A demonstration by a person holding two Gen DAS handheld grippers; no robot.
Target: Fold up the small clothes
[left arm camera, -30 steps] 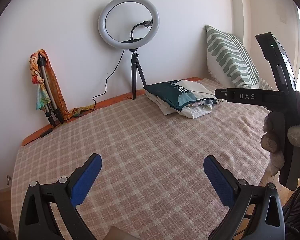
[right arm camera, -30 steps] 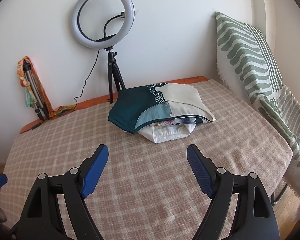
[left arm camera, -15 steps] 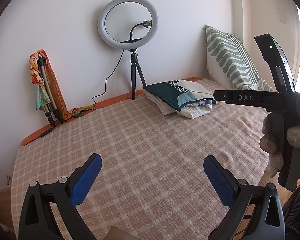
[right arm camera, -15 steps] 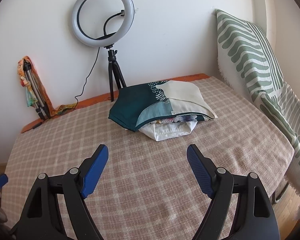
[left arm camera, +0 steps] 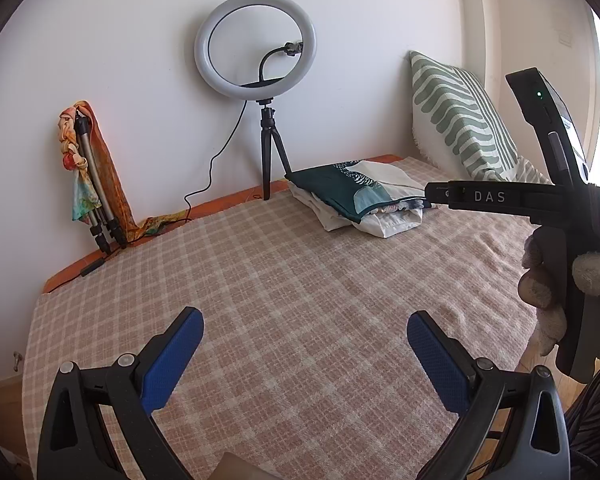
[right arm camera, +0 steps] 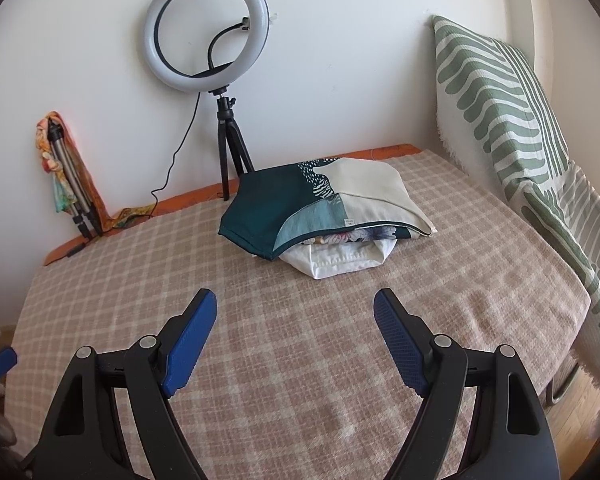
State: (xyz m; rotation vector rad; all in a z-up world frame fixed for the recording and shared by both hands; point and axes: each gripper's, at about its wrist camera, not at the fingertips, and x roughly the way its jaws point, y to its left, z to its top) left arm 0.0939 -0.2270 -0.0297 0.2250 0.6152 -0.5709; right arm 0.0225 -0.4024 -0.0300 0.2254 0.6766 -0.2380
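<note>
A small pile of clothes (right arm camera: 324, 216) lies at the back of the checked bed cover (right arm camera: 300, 340): a dark teal and cream garment on top, a white one under it. It also shows in the left wrist view (left arm camera: 352, 196). My right gripper (right arm camera: 295, 308) is open and empty, above the cover a little short of the pile. My left gripper (left arm camera: 305, 326) is open and empty, further back over the cover's middle. The right gripper's body (left arm camera: 560, 200) and the gloved hand (left arm camera: 548, 284) holding it show at the right of the left wrist view.
A ring light on a tripod (right arm camera: 220, 92) stands against the wall behind the pile. A folded tripod wrapped in a scarf (right arm camera: 64, 176) leans at the far left. A green-striped pillow (right arm camera: 496, 108) stands along the right wall. The bed's right edge (right arm camera: 572, 320) drops to wooden floor.
My right gripper has moved slightly closer to the pile. The left gripper has stayed about still. Both stay open.
</note>
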